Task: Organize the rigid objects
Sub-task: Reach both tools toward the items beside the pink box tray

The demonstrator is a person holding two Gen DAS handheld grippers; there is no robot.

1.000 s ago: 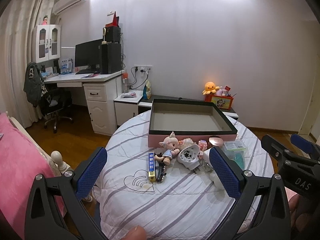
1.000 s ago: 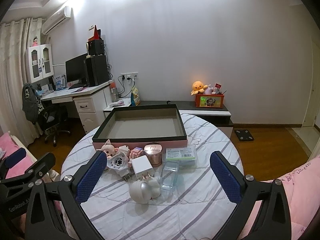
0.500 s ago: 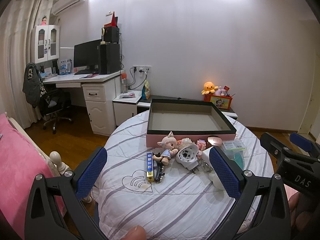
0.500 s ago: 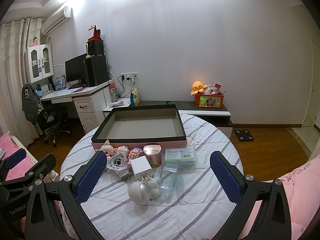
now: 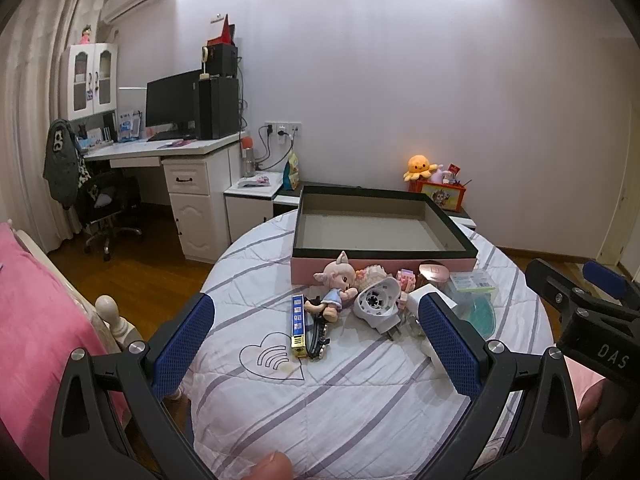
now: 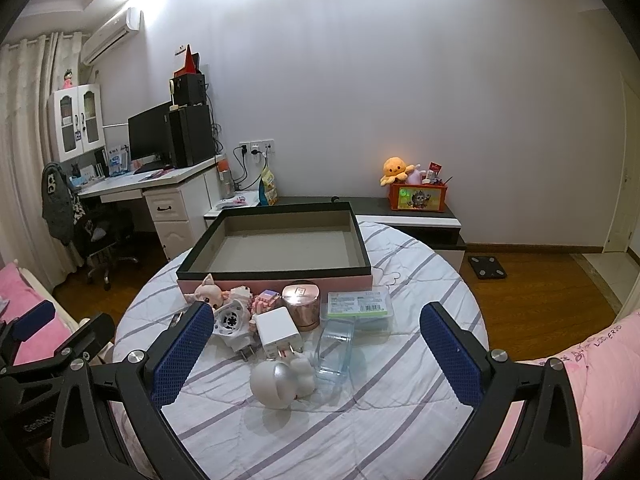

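I hold both grippers above the near edge of the round table with the grey-striped white quilted cover, and everything I name here I place from the shallow pink-sided box with a black rim at the table's far side. My left gripper is spread wide with nothing between its blue pads — my right gripper likewise, wide apart and empty. Against the box's near wall lies a small doll with pale pink hair and a blue dress, and nearer me from it a slim blue and gold rectangular box. Just in front of the same wall stand a copper-coloured round tin and a flat green-labelled packet. Nearer still — a white plug adapter, a clear plastic case and a white rounded figurine.
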